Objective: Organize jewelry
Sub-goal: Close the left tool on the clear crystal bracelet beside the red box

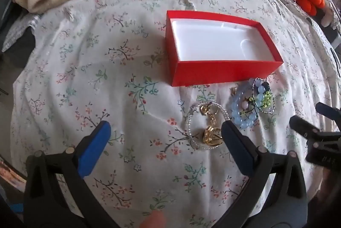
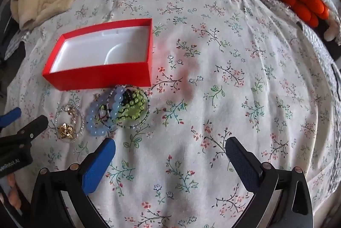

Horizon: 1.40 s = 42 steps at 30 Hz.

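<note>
Both your claws are spread wide, holding nothing: left gripper (image 1: 165,132), right gripper (image 2: 170,148). From the right wrist, the bracelets (image 2: 119,108) sit at 10 o'clock, just beside the red box (image 2: 102,77).

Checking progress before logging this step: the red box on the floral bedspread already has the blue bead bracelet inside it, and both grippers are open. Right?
Not quite. The red box holds nothing; the right wrist view shows the blue bead bracelet on the bedspread in front of it. Left gripper and right gripper are open.
</note>
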{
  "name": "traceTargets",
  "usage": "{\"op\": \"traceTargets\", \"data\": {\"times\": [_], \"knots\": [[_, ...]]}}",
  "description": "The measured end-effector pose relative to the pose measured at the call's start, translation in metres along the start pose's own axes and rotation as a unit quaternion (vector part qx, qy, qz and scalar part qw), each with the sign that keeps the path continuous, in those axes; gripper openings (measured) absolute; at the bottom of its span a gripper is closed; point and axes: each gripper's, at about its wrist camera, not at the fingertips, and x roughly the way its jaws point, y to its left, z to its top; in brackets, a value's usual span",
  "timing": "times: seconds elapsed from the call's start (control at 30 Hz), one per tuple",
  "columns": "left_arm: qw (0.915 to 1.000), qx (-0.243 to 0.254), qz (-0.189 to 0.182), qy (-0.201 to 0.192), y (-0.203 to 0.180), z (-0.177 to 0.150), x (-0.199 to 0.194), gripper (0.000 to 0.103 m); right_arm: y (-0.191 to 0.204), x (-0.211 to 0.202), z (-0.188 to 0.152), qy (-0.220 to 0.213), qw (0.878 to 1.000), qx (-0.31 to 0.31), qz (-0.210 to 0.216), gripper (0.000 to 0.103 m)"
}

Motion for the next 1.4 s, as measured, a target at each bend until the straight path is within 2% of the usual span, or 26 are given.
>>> {"op": "traceTargets", "data": {"times": [0.17,0.27,0.3,0.37,0.43,0.5,0.53,0.57,0.6,0.73,0.87,1.07,1.13,1.23,1.4], "knots": [[0.9979,-0.013,-0.062,0.008,0.014,0.010,0.005,0.092,-0.011,0.008,0.014,0.025,0.999,0.022,0.027,0.103],[0.9948,-0.022,-0.098,0.018,0.019,0.013,0.007,0.082,-0.019,0.018,0.018,0.042,0.996,0.039,0.068,0.101],[0.9934,-0.024,-0.110,0.024,0.020,0.014,0.008,0.080,-0.022,0.023,0.021,0.043,0.996,0.039,0.066,0.096],[0.9910,-0.023,-0.125,0.041,0.020,0.016,0.013,0.069,-0.021,0.031,0.020,0.068,0.991,0.056,0.099,0.088],[0.9892,-0.021,-0.132,0.060,0.018,0.017,0.020,0.060,-0.022,0.039,0.020,0.079,0.988,0.068,0.111,0.074],[0.9870,-0.019,-0.140,0.077,0.016,0.017,0.028,0.052,-0.023,0.048,0.020,0.095,0.983,0.086,0.134,0.066],[0.9862,-0.017,-0.140,0.085,0.014,0.017,0.031,0.044,-0.023,0.051,0.019,0.099,0.980,0.095,0.144,0.064],[0.9855,-0.012,-0.143,0.091,0.012,0.017,0.035,0.034,-0.024,0.052,0.019,0.096,0.980,0.097,0.144,0.063],[0.9853,-0.006,-0.143,0.093,0.010,0.017,0.038,0.031,-0.025,0.052,0.019,0.091,0.980,0.098,0.148,0.060],[0.9869,0.008,-0.133,0.091,0.004,0.016,0.045,0.029,-0.030,0.051,0.025,0.061,0.978,0.103,0.172,0.049],[0.9885,0.017,-0.124,0.085,-0.001,0.016,0.045,0.029,-0.029,0.057,0.034,0.050,0.979,0.096,0.172,0.041],[0.9911,0.036,-0.106,0.072,-0.016,0.014,0.049,0.028,-0.024,0.063,0.036,0.073,0.979,0.093,0.165,0.028],[0.9924,0.044,-0.093,0.066,-0.021,0.013,0.049,0.022,-0.022,0.067,0.036,0.081,0.979,0.088,0.165,0.015],[0.9932,0.045,-0.086,0.064,-0.025,0.012,0.050,0.007,-0.016,0.070,0.040,0.083,0.979,0.085,0.163,0.007],[0.9924,0.030,-0.100,0.065,-0.021,0.007,0.042,0.006,-0.017,0.060,0.038,0.070,0.980,0.077,0.170,0.005]]}}
